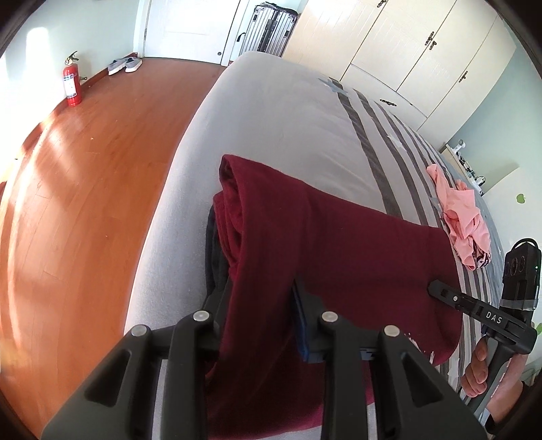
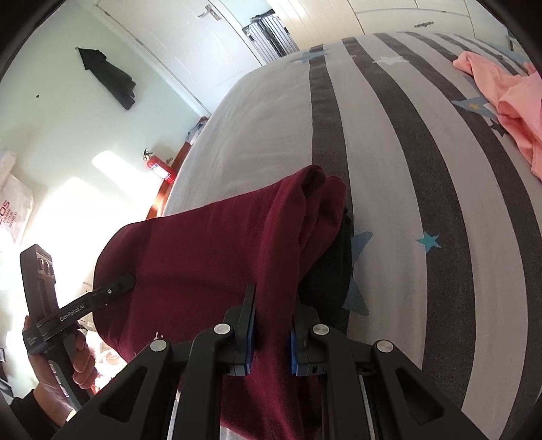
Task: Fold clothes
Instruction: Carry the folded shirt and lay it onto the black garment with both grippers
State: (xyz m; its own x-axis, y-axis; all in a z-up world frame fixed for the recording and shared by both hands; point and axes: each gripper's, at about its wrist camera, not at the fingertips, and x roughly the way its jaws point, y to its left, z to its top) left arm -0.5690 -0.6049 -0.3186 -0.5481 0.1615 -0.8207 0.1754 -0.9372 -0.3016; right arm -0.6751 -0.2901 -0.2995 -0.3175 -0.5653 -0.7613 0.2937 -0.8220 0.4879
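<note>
Left wrist view: the left gripper [image 1: 261, 304] has its jaws closed narrowly on a bunched edge of the maroon garment [image 1: 355, 243], which stretches taut across the bed [image 1: 277, 128] toward the right gripper [image 1: 437, 287], whose tip pinches the cloth's other end. A dark garment [image 1: 216, 257] lies beneath the maroon folds. A crumpled pink garment [image 1: 464, 216] sits farther along the striped cover. A fire extinguisher [image 1: 72, 83], a pair of shoes [image 1: 124, 65] and a suitcase [image 1: 269, 28] stand on the wooden floor [image 1: 84, 189] beyond.

Right wrist view: the right gripper [image 2: 271, 325] holds a gathered edge of the maroon garment [image 2: 203, 250] between narrowly set jaws; the left gripper [image 2: 123, 282] grips the far end, a hand [image 2: 79, 358] on its handle. The dark garment [image 2: 332, 270] lies under the folds, the pink garment [image 2: 508, 98] well apart.
</note>
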